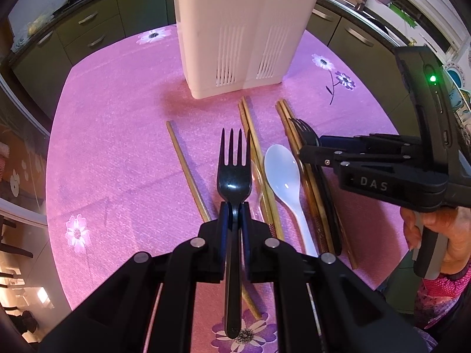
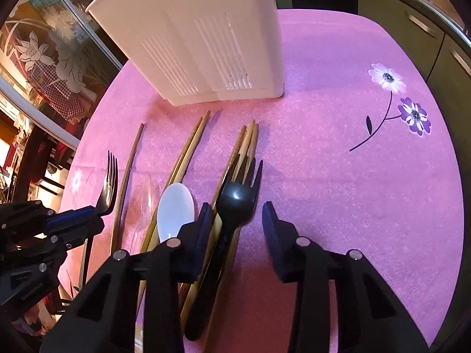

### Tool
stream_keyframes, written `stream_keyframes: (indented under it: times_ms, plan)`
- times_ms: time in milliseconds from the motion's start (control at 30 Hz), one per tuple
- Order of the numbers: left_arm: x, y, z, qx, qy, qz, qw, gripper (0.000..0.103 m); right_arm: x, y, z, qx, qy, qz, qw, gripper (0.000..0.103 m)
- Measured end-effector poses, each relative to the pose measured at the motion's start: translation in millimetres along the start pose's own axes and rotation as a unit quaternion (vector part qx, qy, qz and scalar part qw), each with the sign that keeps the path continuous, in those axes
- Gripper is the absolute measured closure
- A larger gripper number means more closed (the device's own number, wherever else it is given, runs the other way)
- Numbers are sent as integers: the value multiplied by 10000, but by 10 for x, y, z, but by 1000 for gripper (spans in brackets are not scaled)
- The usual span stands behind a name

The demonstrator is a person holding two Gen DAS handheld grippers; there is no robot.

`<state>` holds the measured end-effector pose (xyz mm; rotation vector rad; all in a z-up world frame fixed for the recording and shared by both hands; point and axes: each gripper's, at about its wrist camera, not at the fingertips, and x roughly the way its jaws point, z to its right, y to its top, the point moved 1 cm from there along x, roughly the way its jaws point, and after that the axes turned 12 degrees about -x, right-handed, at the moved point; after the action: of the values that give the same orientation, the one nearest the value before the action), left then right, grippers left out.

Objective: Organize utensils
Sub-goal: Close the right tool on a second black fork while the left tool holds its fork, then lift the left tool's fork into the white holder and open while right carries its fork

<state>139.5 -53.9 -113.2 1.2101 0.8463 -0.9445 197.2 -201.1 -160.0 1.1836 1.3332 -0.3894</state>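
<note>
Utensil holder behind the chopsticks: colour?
White utensil holder, slotted vents low on its front; clearest in the left wrist view.

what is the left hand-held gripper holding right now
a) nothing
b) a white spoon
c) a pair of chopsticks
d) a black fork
d: the left hand-held gripper is shut on the neck of a black fork, while the white spoon lies on the table.

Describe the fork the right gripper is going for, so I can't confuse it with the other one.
Below the white utensil holder, find the rightmost chopstick bundle. The black plastic fork lies on it, between the right gripper's open jaws. The other black fork is clamped in the left gripper.
</note>
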Motion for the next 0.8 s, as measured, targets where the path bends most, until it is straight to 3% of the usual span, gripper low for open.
stream_keyframes:
  times_ms: [167, 300, 467, 667, 800]
  plan:
    - [-10, -8, 3, 24, -8, 5, 10000, 94, 6, -3, -21, 8, -2, 15, 10000, 66]
    - [-12, -10, 0, 37, -13, 4, 10000, 94, 10, 2, -27, -11, -32, 25, 10000, 78]
    - [-11, -12, -6, 34, -24, 2, 10000, 94, -26, -16, -13, -22, -18, 109, 9999, 78]
    - [-102, -14, -9, 16, -156, 136, 9998, 94, -299, -38, 3, 11, -61, 607, 9981, 78]
    - [-281, 20, 6, -25, -374, 432, 9984, 94, -579, -62, -36, -69, -180, 1054, 9942, 78]
